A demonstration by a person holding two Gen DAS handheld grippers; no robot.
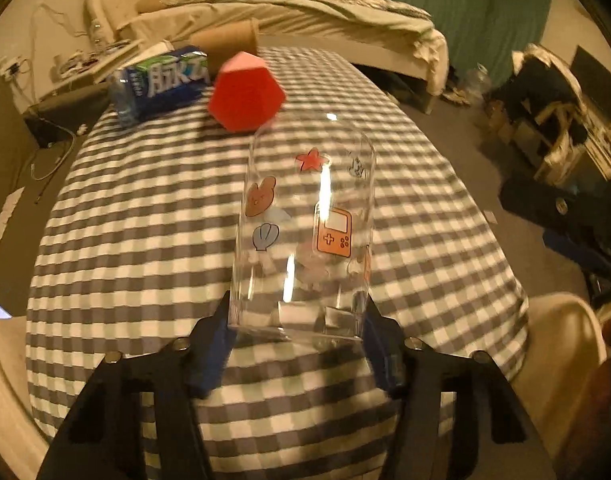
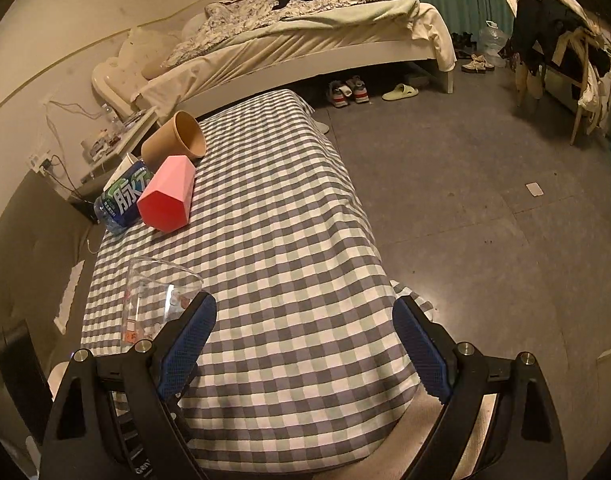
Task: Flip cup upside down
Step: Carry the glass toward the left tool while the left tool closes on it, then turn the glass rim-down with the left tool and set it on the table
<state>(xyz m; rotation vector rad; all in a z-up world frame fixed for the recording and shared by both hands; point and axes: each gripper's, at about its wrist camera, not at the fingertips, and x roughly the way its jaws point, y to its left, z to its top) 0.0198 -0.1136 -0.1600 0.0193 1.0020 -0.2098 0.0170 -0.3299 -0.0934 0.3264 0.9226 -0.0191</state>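
Observation:
A clear glass cup (image 1: 305,232) with cartoon stickers is held in my left gripper (image 1: 299,328), shut on its thick base end. The cup points away from me over the checked tablecloth (image 1: 145,220), its open rim toward the far end. In the right wrist view the same cup (image 2: 157,296) shows at the lower left, rim upward and tilted, partly hidden by my left finger. My right gripper (image 2: 305,344) is open and empty above the near part of the table (image 2: 285,240).
A pink-red faceted cup (image 1: 245,92) lies on its side at the far end, beside a blue-labelled bottle (image 1: 161,84) and a brown paper cup (image 2: 177,136) on its side. The table's right edge drops to the floor (image 2: 465,200). A bed (image 2: 305,40) stands beyond.

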